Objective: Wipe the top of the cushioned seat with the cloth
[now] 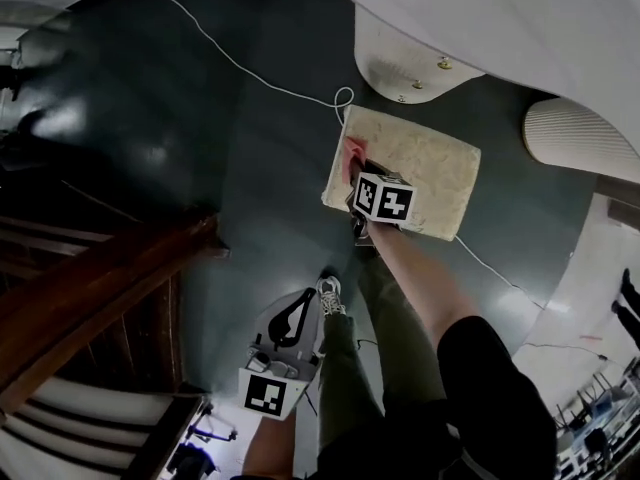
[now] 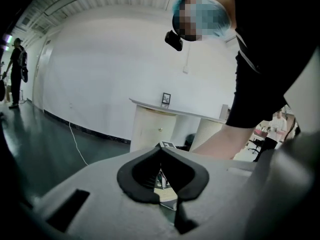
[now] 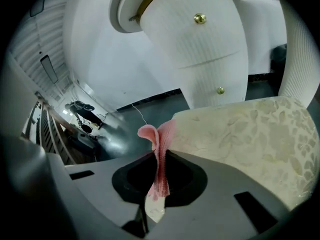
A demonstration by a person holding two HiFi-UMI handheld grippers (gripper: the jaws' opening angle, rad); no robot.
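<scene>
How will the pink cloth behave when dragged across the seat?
Likely floppy: the cloth folds over and droops where it leaves the right claw. Probably thin and light, since the closed jaws pinch it into a narrow pleat. Its weave looks ribbed, so it may catch on the seat fabric and bunch rather than slide.

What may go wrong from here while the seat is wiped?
The thin pink cloth is pinched in the right gripper by one narrow fold, so it may slip out under drag. Little cloth shows beyond the jaws, so they may scrape the cream floral cushioned seat. The white floor cable by it looks like a trip hazard.
</scene>
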